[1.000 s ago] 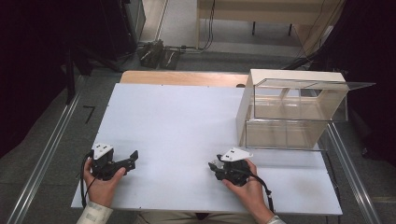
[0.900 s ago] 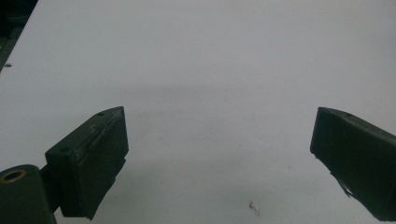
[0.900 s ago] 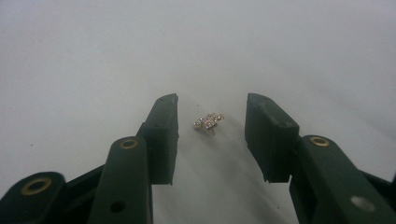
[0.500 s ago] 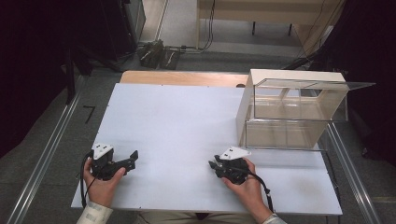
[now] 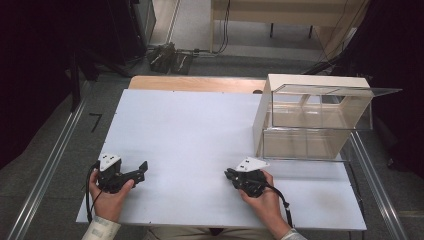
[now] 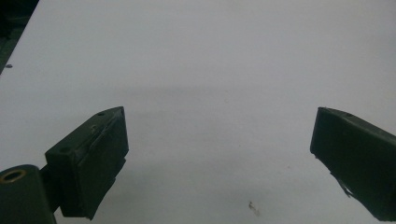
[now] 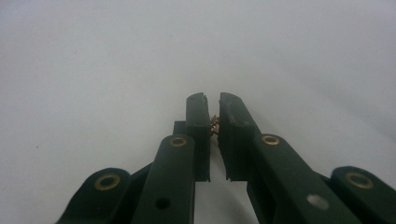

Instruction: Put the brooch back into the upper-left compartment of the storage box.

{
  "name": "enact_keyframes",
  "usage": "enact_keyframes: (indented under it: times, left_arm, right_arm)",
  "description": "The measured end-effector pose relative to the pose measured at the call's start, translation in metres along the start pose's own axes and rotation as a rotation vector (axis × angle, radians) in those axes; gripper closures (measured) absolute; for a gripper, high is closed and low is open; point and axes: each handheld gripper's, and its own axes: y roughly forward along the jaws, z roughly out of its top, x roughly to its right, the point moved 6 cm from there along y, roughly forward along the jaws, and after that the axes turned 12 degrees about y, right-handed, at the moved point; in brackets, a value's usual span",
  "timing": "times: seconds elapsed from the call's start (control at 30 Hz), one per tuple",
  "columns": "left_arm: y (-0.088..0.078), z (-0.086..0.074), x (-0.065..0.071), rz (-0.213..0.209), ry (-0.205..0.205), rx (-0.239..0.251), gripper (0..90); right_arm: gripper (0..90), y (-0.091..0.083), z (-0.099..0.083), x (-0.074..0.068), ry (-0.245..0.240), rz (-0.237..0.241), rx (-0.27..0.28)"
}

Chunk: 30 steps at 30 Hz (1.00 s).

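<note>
My left gripper [image 5: 142, 170] rests low over the white table [image 5: 190, 130] near its front left corner, held in a hand. Its jaws stand wide apart with bare table between them [image 6: 219, 154]. My right gripper [image 5: 228, 175] lies at the front right of centre, pointing left, also held in a hand. Its jaws are nearly together, pinching a tiny golden-brown thing [image 7: 215, 125]. What that thing is I cannot tell; it is too small.
A clear plastic box [image 5: 320, 120] with a white frame and a raised clear lid stands at the table's right back. A wooden board [image 5: 195, 83] lies along the far edge. A small dark speck [image 6: 252, 207] marks the table by the left gripper.
</note>
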Motion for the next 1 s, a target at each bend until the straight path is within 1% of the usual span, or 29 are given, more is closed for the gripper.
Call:
enact_keyframes:
  times: [0.07,0.13,0.17,0.27,0.4,0.43,0.63,0.73,0.87,1.0]
  left_arm:
    - [0.0,0.0,0.0,0.001,0.0,0.0,5.0]
    - [0.0,0.0,0.0,0.001,0.0,0.001,4.9]
    - [0.0,0.0,0.0,0.001,0.001,0.001,4.9]
    - [-0.001,0.0,-0.001,0.001,0.001,0.002,4.9]
    - [-0.001,0.0,0.0,0.0,0.001,0.003,4.9]
    - [-0.001,0.0,0.0,0.0,0.001,0.003,5.0]
    - [-0.001,0.001,-0.001,0.002,0.001,0.005,4.9]
    - [-0.001,0.0,-0.001,0.002,0.0,0.004,5.0]
    - [-0.001,0.001,-0.001,0.002,0.0,0.005,5.0]
    - [-0.001,0.001,-0.001,0.003,0.002,0.005,5.0]
  right_arm:
    - [82.4,-0.001,0.0,0.0,0.004,0.002,-0.003]
    - [87.1,-0.002,0.001,-0.001,0.01,0.014,0.002]
    - [87.4,-0.002,0.001,-0.001,0.01,0.013,0.006]
    - [87.6,-0.003,0.0,-0.001,0.011,0.016,-0.002]
    - [87.8,-0.005,0.001,-0.001,0.021,0.019,0.001]
    - [87.8,-0.005,0.001,-0.001,0.019,0.026,0.005]
    - [87.9,-0.01,0.004,-0.001,0.027,0.031,0.02]
    - [87.9,-0.014,0.006,-0.002,0.022,0.036,0.031]
    - [87.9,-0.016,0.006,-0.003,0.025,0.036,0.031]
    - [87.9,-0.02,0.007,-0.003,0.019,0.038,0.038]
